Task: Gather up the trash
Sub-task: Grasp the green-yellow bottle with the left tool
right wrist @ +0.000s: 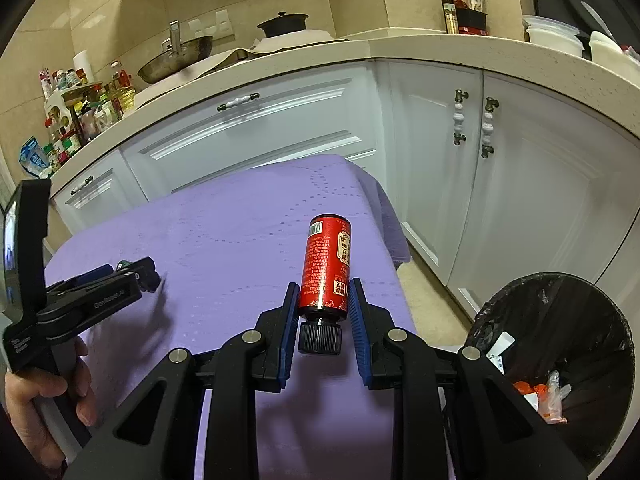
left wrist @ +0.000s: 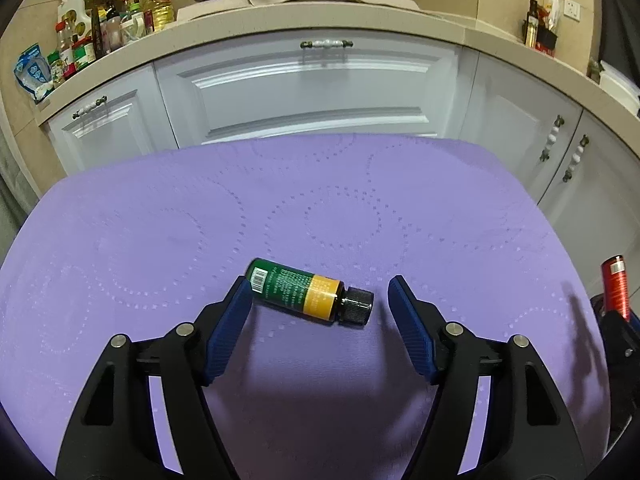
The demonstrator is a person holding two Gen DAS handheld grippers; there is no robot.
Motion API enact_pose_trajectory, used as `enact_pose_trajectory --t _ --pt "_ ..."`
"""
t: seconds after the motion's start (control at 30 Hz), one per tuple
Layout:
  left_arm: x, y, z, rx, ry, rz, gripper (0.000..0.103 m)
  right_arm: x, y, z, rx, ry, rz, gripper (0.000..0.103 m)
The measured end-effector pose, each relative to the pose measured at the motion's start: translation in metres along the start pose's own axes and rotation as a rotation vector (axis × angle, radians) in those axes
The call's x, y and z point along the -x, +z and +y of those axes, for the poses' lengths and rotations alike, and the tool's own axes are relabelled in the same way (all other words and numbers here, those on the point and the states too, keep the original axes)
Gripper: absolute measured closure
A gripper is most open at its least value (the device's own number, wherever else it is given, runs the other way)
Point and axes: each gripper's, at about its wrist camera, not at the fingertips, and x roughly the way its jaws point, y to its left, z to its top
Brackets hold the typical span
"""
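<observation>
While the right hand-held gripper (right wrist: 323,302) is clamped on the red bottle (right wrist: 327,264), pads pressing the lower body just above the black cap, the left hand-held gripper (left wrist: 318,306) stands wide with nothing gripped, jaws open on either side of the green bottle (left wrist: 310,292). Landmark: the green bottle, lying on its side on the purple-covered surface (left wrist: 160,220), cap toward the right-hand pad, base end by the left-hand pad; contact with that pad cannot be resolved. Red bottle is held clear of the surface, cap end toward the holder, well to the right of the green bottle; the bin (right wrist: 560,360), lined in black and already holding scraps, sits further right again, below the surface edge. A hand (right wrist: 44,404) grips the left tool's handle. Judgement: both bottles look small, rigid and light, glossy labels likely slick, so a round body may roll or squirt out of a shallow pinch. Green bottle lies roughly along the gap rather than across it; closing now would press base and cap, an end-to-end hold that may slip. Better hold, probably: turn the wrist so the pads meet the labelled mid-body. Whether glass or plastic cannot be told; treat as breakable on the drop into the bin.
</observation>
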Motion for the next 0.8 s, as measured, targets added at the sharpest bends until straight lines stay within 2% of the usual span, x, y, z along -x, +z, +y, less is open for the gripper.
enact_pose_trajectory --t 0.3,0.53,0.8 --pt "-0.011 -0.003 0.012 0.021 -0.004 0.041 0.035 -0.001 -0.003 -0.001 -0.006 0.006 0.001 0.077" --pt "-0.003 -0.016 0.035 0.055 -0.021 0.052 0.036 -0.001 -0.003 0.0 -0.005 0.008 0.004 0.077" --pt "0.008 -0.024 0.061 0.09 -0.001 0.047 0.036 0.0 -0.004 0.003 0.003 0.014 0.006 0.077"
